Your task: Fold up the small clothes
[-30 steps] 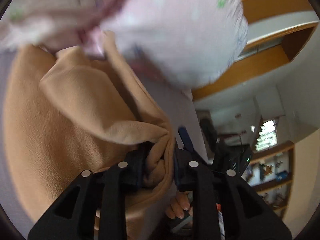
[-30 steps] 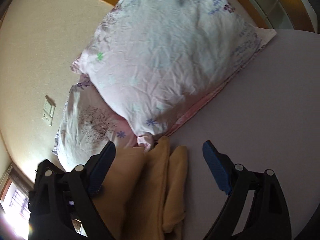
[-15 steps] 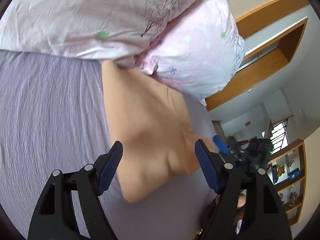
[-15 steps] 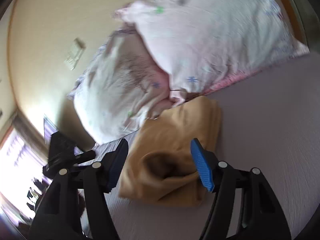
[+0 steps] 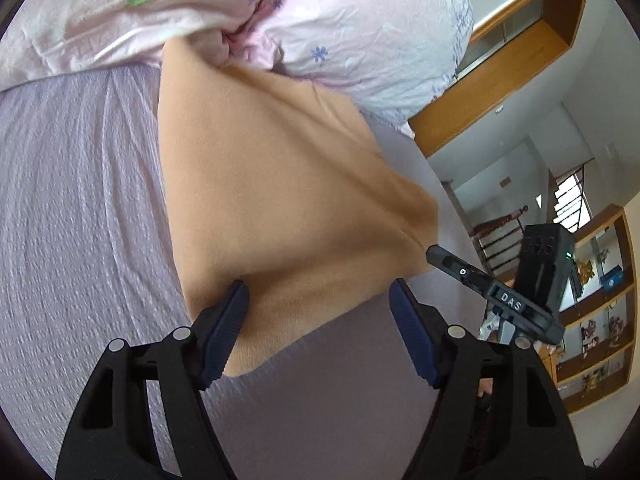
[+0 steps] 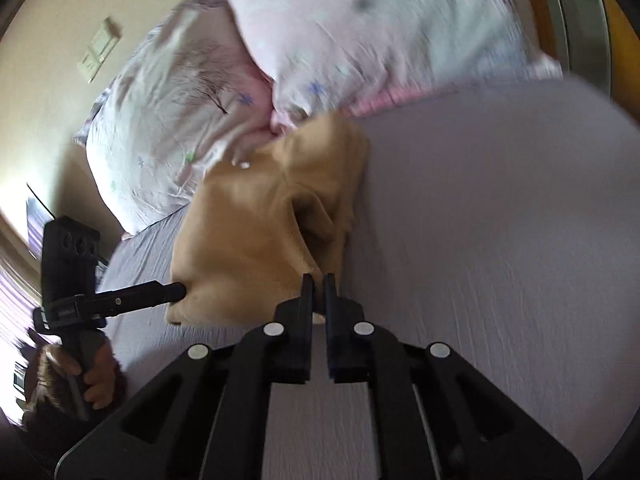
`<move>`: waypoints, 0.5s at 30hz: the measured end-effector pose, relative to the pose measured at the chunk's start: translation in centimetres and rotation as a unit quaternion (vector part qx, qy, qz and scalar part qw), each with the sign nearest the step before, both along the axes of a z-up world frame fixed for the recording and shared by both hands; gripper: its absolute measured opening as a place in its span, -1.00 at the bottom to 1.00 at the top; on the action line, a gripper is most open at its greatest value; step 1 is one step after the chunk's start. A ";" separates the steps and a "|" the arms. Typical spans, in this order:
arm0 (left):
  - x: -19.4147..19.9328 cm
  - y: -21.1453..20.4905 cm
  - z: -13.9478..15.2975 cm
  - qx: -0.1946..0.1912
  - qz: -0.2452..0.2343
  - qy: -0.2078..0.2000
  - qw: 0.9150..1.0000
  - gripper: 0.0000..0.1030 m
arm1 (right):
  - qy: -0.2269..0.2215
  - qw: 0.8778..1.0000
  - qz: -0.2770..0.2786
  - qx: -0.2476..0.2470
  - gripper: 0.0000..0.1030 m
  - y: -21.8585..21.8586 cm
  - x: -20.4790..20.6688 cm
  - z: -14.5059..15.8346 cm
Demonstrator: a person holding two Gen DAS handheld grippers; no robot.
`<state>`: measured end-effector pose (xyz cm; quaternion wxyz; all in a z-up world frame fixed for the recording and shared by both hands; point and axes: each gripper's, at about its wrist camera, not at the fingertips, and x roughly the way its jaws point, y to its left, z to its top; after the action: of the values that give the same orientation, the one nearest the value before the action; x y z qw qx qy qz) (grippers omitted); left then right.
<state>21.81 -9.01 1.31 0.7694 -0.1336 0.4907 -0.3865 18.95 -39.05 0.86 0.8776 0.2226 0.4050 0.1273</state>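
Right wrist | right gripper (image 6: 319, 285) pinches tan garment (image 6: 256, 240) edge | left gripper (image 5: 318, 300) spread (straddling hem)

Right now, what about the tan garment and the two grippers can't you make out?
- Tan garment: far edge tucked under the pillows in the left wrist view; type unclear.
- Right gripper: nearly closed on the garment's corner; the pinched layers are hidden by its fingers, and the right wrist view is motion-blurred.
- Left gripper: open; contact with the cloth unclear.
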 end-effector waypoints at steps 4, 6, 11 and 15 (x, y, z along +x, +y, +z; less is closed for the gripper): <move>-0.2 1.2 0.2 -0.014 0.004 0.007 1.000 0.43 | -0.026 0.998 -0.009 0.048 -0.40 -0.8 -0.4 1.8; 0.2 2.8 0.7 -0.044 0.031 0.017 0.998 0.43 | -0.043 0.994 -0.018 0.095 0.78 -1.6 0.8 2.8; 2.3 5.3 0.3 -0.054 0.101 0.045 0.992 0.48 | 0.023 0.989 -0.023 0.147 0.57 -2.6 8.9 1.6; 3.9 4.7 -1.2 -0.054 0.107 0.081 0.990 0.48 | 0.080 0.989 -0.023 0.125 -0.32 -1.7 14.9 -0.6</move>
<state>25.75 -4.34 0.14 0.7555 -0.2574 0.5129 -0.3161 33.82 -40.74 0.25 0.8103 0.3491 0.4500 0.1380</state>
